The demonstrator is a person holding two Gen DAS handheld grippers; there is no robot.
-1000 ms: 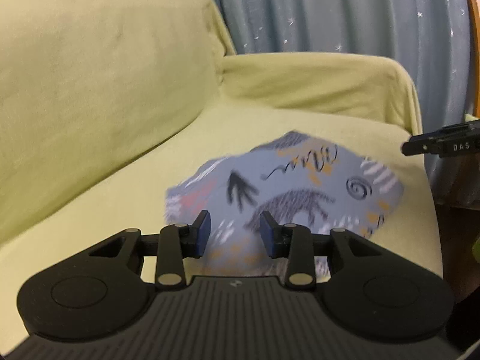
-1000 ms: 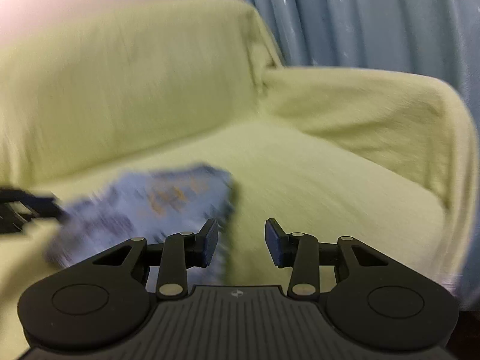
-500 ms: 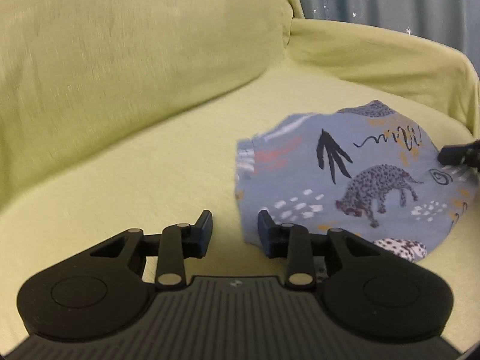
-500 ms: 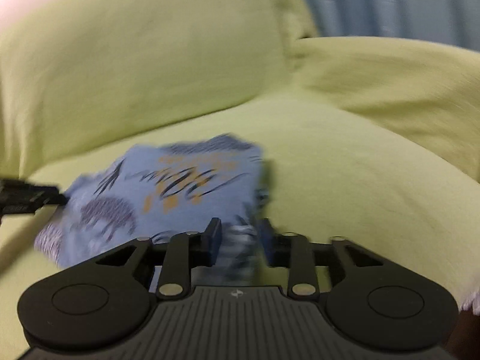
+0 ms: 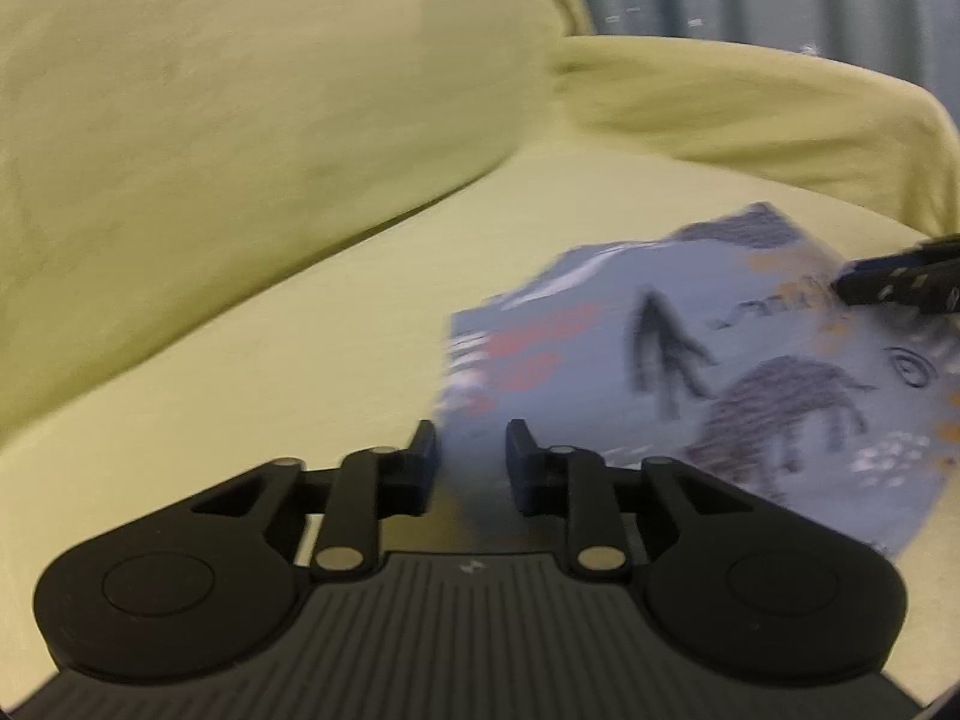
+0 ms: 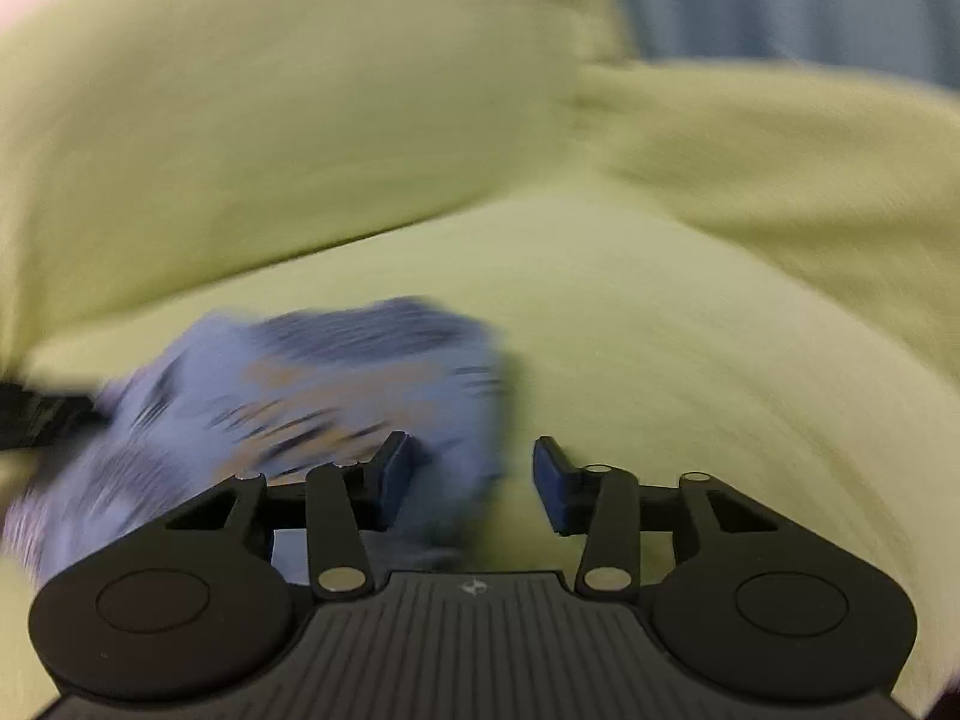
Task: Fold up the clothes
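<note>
One garment is in play, a blue-grey piece printed with animals and squiggles, lying as a compact, roughly squared shape on the seat of the yellow-green sofa, toward the armrest end. From its flat, doubled look, I judge that most of the folding is done; what may remain is a last fold or tidying, though blur hides the layers. The left gripper sits low at the garment's near left edge, pointing along the seat, its jaws parted by a narrow gap with cloth showing between them; no grip is evident. The right gripper is at the garment's opposite edge, level and low, jaws spread wide and holding nothing.
</note>
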